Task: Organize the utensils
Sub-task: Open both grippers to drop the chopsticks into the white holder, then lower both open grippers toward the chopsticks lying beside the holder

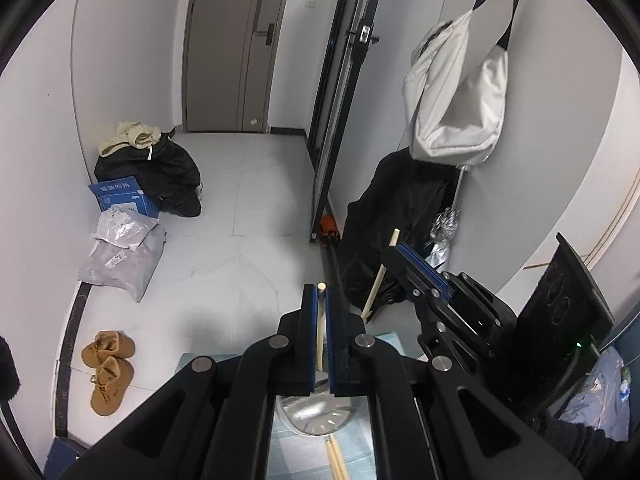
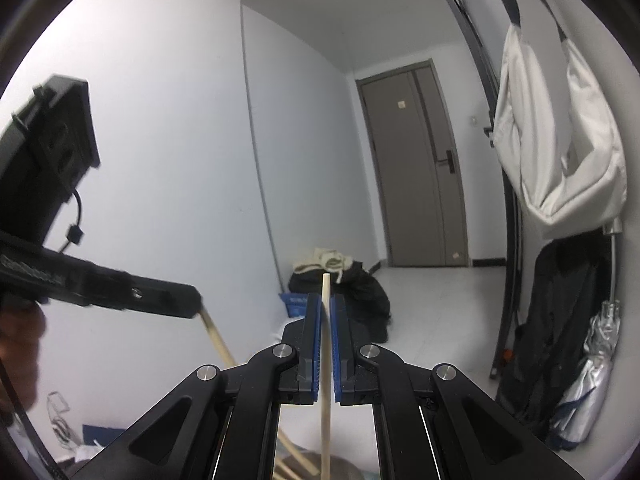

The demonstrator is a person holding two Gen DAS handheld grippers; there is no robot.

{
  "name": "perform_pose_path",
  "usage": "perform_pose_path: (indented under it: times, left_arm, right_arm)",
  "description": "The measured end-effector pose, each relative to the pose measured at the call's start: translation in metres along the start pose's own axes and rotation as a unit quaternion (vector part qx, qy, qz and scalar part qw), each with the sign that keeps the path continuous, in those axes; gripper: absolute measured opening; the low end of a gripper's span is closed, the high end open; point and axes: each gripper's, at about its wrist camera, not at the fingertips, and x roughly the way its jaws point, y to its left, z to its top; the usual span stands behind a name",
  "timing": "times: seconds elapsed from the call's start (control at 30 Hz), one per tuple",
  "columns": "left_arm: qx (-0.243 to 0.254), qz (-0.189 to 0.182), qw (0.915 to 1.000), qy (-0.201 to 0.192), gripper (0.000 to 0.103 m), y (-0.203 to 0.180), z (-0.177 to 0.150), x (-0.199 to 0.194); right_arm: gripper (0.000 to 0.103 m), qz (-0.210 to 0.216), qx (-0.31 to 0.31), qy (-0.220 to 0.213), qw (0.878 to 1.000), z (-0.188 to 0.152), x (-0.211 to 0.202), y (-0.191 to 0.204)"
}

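My left gripper (image 1: pixel 319 300) is shut on a pale wooden chopstick (image 1: pixel 320 332) that runs up between its blue pads, its tip just past them. My right gripper (image 2: pixel 326 308) is shut on a second chopstick (image 2: pixel 325 360), held upright. In the left wrist view the right gripper (image 1: pixel 404 256) is up to the right with its chopstick (image 1: pixel 380 276) sticking out both ways. In the right wrist view the left gripper (image 2: pixel 192 300) is at the left with its chopstick (image 2: pixel 218 340) slanting down. Below the left gripper, a metal cup (image 1: pixel 320 416) and two more chopsticks (image 1: pixel 336 458) lie on a light blue mat (image 1: pixel 280 456).
A grey door (image 1: pixel 232 44) stands at the far end of a tiled hallway. Dark clothes, a blue box (image 1: pixel 120 198) and grey parcels (image 1: pixel 124 256) lie along the left wall, brown shoes (image 1: pixel 108 368) nearer. A white bag (image 1: pixel 456 92) and a black coat (image 1: pixel 388 232) hang at the right.
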Motion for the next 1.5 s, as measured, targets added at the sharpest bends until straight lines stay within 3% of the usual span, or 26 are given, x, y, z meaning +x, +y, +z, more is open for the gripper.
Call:
perform_pose_path:
  times: [0.3,0.47,0.73,0.83,0.9,1.0,1.07,1.2,1.23,1.3,1.5]
  left_arm:
    - [0.006,-0.001,0.9998,0.018,0.0,0.018,-0.014,0.023]
    - [-0.01,-0.01,0.9995,0.028,0.0,0.025,-0.022,0.038]
    - [-0.042,-0.01,0.998,0.046,0.001,0.038,-0.038,0.065]
    - [-0.057,-0.009,0.9977,0.037,0.02,0.041,-0.044,0.061]
    - [-0.069,-0.005,0.9973,0.027,0.042,0.042,-0.048,0.055]
    - [-0.075,0.022,0.9969,0.012,0.047,0.042,-0.057,0.046]
    - [-0.071,0.04,0.9966,0.009,0.047,0.041,-0.064,0.044]
    - [-0.065,0.065,0.9958,0.006,0.048,0.036,-0.078,0.039]
    - [-0.063,0.071,0.9955,0.001,0.05,0.034,-0.082,0.037]
    - [-0.063,0.082,0.9946,-0.009,0.066,0.031,-0.088,0.03]
    - [-0.075,0.096,0.992,-0.031,0.078,0.028,-0.106,0.016]
  right_arm:
    - [0.004,0.009,-0.004,0.025,1.0,-0.037,0.038,-0.012]
    - [0.004,0.027,0.007,0.036,0.999,-0.049,0.037,-0.02]
    - [0.005,0.065,-0.004,0.095,0.993,-0.069,0.031,-0.016]
    - [0.007,0.074,0.009,0.11,0.991,-0.072,0.027,-0.019]
    - [0.008,0.066,0.017,0.114,0.991,-0.074,0.02,-0.02]
    - [0.012,0.053,0.042,0.119,0.991,-0.075,0.005,-0.023]
    - [0.025,0.039,0.058,0.124,0.99,-0.078,-0.008,-0.024]
    - [0.03,0.035,0.069,0.142,0.987,-0.085,-0.03,-0.018]
    - [0.031,0.031,0.065,0.14,0.988,-0.086,-0.035,-0.015]
    - [0.04,0.02,0.063,0.133,0.989,-0.089,-0.048,-0.009]
    - [0.051,-0.003,0.084,0.118,0.989,-0.091,-0.072,-0.004]
